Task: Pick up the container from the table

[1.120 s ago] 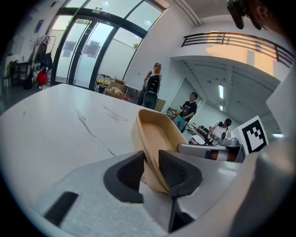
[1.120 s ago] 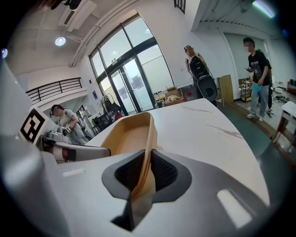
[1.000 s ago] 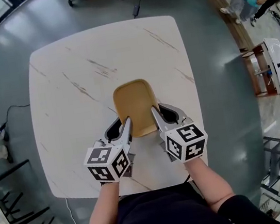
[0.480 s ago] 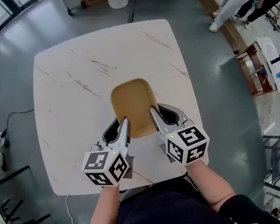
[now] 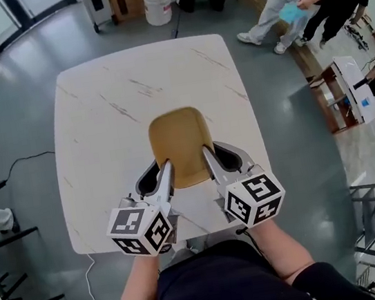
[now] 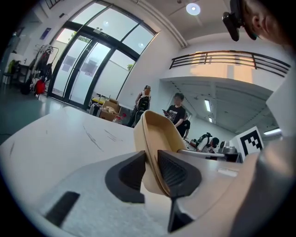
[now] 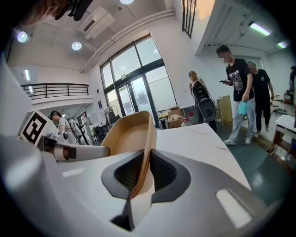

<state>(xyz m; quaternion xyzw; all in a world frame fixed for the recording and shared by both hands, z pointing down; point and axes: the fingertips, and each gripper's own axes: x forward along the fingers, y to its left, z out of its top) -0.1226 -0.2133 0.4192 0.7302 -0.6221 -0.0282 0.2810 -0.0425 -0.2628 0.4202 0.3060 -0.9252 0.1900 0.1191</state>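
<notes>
Container (image 5: 179,140) between tongs, left tongs (image 5: 160,168) and right tongs (image 5: 217,152) clenched on opposite walls

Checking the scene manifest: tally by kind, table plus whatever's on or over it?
tan shallow plastic container: 1
white marble-pattern table: 1
hand-held grippers with marker cubes: 2 (left gripper, right gripper, fingers of both on the container's rim)
Total: 4
</notes>
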